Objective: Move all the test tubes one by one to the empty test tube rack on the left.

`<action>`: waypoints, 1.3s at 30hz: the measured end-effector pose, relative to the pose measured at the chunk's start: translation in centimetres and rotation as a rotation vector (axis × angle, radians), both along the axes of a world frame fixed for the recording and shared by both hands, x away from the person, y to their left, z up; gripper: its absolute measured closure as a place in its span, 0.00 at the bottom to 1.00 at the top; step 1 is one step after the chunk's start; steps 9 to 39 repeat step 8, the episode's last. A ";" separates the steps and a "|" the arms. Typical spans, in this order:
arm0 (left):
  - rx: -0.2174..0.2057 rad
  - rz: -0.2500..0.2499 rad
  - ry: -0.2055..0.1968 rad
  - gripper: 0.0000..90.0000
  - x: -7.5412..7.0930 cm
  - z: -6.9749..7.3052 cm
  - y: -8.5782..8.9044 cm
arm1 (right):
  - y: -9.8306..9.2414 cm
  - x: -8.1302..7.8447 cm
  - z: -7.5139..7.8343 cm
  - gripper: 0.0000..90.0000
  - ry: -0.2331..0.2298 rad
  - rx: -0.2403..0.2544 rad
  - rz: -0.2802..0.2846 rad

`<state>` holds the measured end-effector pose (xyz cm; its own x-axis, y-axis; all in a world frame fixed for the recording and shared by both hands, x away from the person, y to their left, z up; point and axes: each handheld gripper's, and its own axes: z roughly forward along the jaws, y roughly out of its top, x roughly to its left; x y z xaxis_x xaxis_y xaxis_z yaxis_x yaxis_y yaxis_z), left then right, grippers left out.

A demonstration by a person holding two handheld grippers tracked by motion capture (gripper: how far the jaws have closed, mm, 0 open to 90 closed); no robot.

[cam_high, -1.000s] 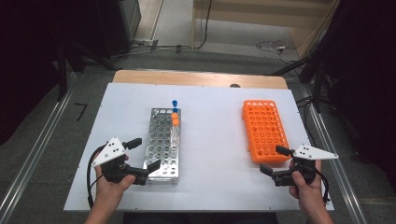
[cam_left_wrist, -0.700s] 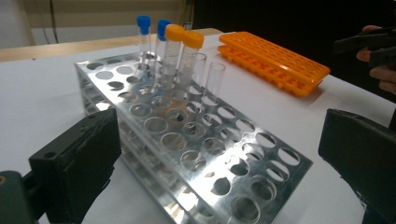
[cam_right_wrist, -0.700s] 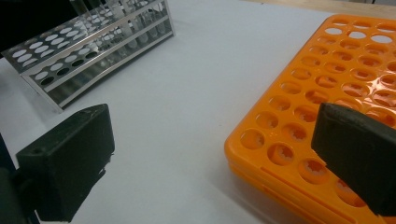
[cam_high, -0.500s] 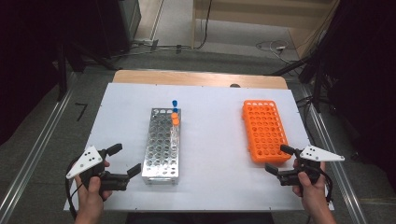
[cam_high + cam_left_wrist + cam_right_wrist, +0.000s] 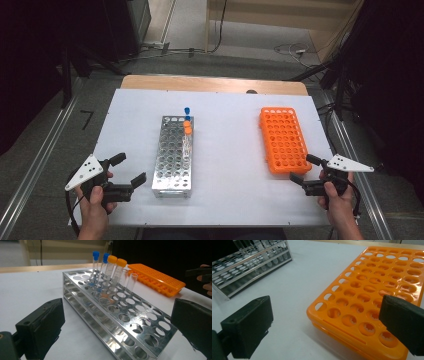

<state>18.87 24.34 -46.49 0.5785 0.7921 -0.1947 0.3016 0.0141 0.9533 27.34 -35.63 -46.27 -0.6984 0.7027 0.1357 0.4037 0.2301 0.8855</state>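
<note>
Your left hand-held gripper (image 5: 128, 170) hangs released over the counter (image 5: 230, 150) at about 8 o'clock, jaws spread wide and holding nothing, just beside the near left corner of the metal rack (image 5: 174, 154). From the left gripper view, that rack runs away from you, with two blue-capped tubes (image 5: 95, 266) and two orange-capped tubes (image 5: 111, 270) standing upright at its far end and uncapped tubes (image 5: 131, 283) next to them. Your right hand-held gripper (image 5: 305, 169) sits at about 4 o'clock, likewise released and empty, jaws apart at the near right corner of the orange rack (image 5: 283, 139), whose visible holes are empty.
</note>
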 end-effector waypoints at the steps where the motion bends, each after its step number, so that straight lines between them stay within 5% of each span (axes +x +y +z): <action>1: 0.002 -0.002 0.000 0.00 0.0 0.0 0.0 | 0.0 0.0 0.0 0.00 0.003 0.000 0.000; 39: 0.001 -0.003 0.002 0.00 0.1 -0.1 0.0 | 0.1 0.0 -0.1 0.00 0.004 -0.005 0.004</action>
